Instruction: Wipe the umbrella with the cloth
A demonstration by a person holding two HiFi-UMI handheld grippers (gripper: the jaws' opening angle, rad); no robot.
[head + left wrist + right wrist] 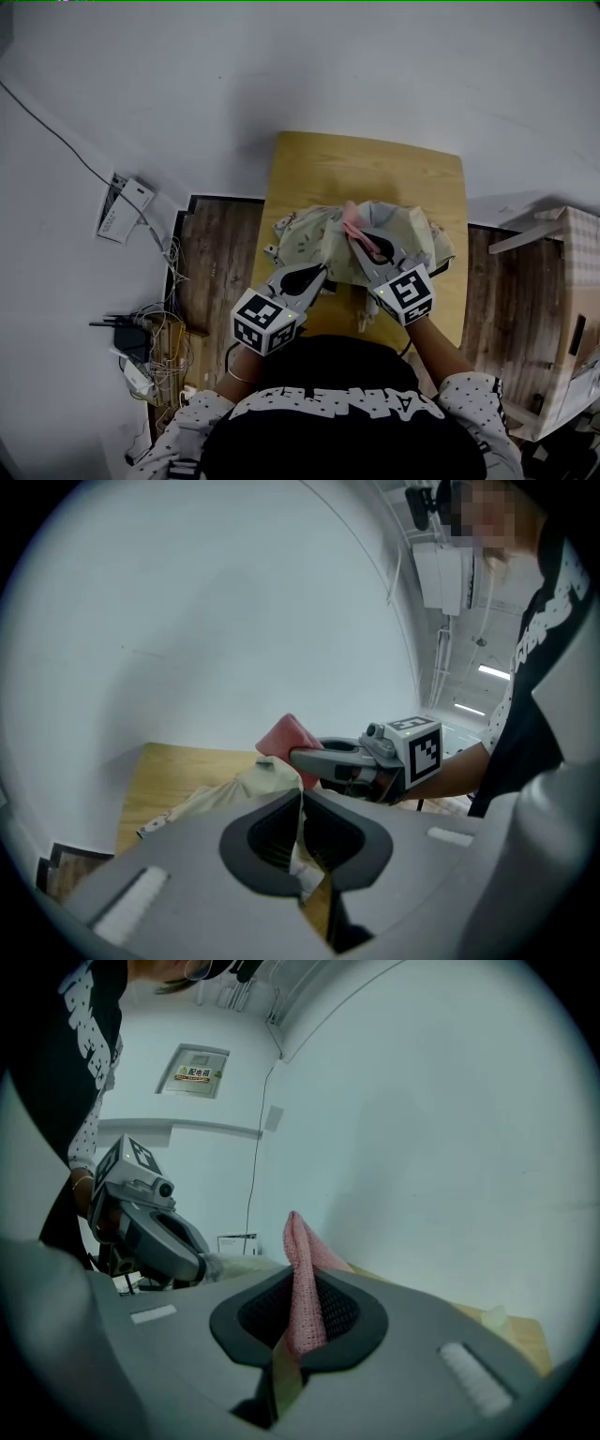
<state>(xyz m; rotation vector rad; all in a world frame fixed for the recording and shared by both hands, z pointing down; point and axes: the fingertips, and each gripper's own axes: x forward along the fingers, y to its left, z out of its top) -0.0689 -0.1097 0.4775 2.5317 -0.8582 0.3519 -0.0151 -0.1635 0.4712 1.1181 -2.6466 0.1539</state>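
Nearest the lens, my shirt [337, 417], dark with white print, fills the bottom of the head view. Just above it, lower centre-left, is my left gripper [302, 803]. Its jaws are closed on a fold of the umbrella [314, 236], with pale patterned fabric pinched between the pads. The umbrella lies crumpled at mid-frame on the near end of the wooden bench [375, 164]. My right gripper [302, 1288] is just right of the left one. Its jaws are clamped on the pink cloth [302, 1260], which stands up between them. The cloth sits over the top of the umbrella fabric, centre frame. Cables [155, 328] tangle on the floor, lower left.
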